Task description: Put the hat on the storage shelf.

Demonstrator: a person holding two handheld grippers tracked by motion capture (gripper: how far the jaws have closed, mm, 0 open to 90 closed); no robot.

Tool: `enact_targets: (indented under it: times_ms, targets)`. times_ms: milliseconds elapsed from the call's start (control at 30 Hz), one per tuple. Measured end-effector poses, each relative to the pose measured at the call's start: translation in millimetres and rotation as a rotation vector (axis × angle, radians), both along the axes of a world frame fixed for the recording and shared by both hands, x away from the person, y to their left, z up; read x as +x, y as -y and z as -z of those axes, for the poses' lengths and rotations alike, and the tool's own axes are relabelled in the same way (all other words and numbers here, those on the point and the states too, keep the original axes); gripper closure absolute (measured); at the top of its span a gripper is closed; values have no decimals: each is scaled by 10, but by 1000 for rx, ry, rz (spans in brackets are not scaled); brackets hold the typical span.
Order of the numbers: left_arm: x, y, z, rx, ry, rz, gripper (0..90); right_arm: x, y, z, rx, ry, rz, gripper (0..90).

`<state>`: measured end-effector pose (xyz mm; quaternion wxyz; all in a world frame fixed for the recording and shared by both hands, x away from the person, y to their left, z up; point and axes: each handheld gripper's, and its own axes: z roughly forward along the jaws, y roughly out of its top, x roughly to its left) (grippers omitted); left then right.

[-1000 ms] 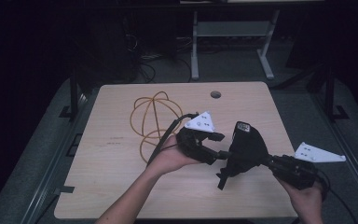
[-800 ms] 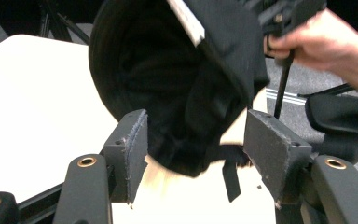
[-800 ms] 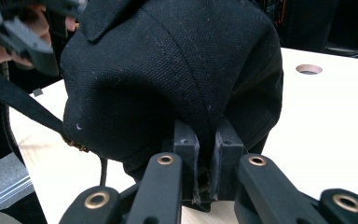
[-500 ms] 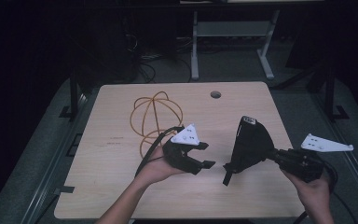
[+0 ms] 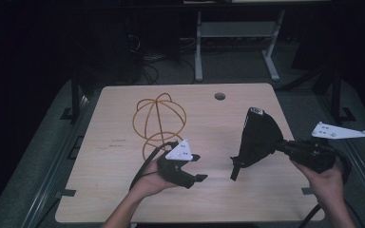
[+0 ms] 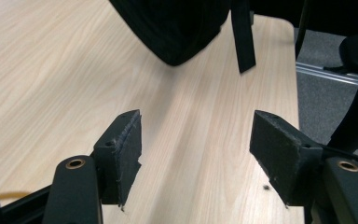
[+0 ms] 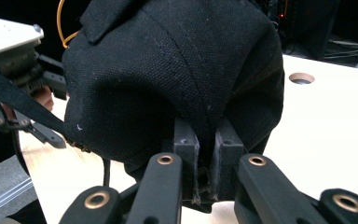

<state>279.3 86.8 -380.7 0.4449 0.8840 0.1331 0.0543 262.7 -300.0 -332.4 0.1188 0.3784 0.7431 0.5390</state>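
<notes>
A black fabric cap (image 5: 259,137) hangs above the right half of the table, its strap (image 5: 235,170) dangling. My right gripper (image 5: 285,145) comes in from the right and is shut on the cap's fabric; in the right gripper view the pads of the right gripper (image 7: 204,172) pinch a fold of the cap (image 7: 168,70). My left gripper (image 5: 199,167) hovers low over the table's middle, apart from the cap. Its jaws have just been opening and stand open on bare wood in the left gripper view (image 6: 196,154), with the cap (image 6: 177,28) ahead.
An orange wire globe frame (image 5: 159,118) lies on the wooden table (image 5: 104,190) behind the left hand. A round cable hole (image 5: 220,96) sits near the far edge. Dark floor and a metal stand (image 5: 237,33) lie beyond the table.
The left gripper has drawn away from the cap, moving left and down toward the table, its jaws wider. The right gripper has carried the cap slightly right and up.
</notes>
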Motion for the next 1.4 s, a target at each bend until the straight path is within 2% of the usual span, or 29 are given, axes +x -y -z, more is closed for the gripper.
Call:
enact_targets:
  times_ms: [433, 667, 967, 1300, 1400]
  targets:
    - [-113, -187, 235, 36, 49, -21, 325, 167, -121, -175, 4, -12, -22, 827]
    - [-125, -234, 327, 35, 30, -28, 305, 258, -218, -306, 2, -5, -45, 827]
    - [-185, -241, 427, 61, 54, -19, 300, 380, -343, -457, 4, -1, -81, 826]
    - [-197, -238, 482, 87, 82, -33, 289, 483, -485, -637, 5, 13, -108, 826]
    - [-206, -225, 502, 96, 79, -31, 286, 512, -526, -695, 8, 16, -114, 826]
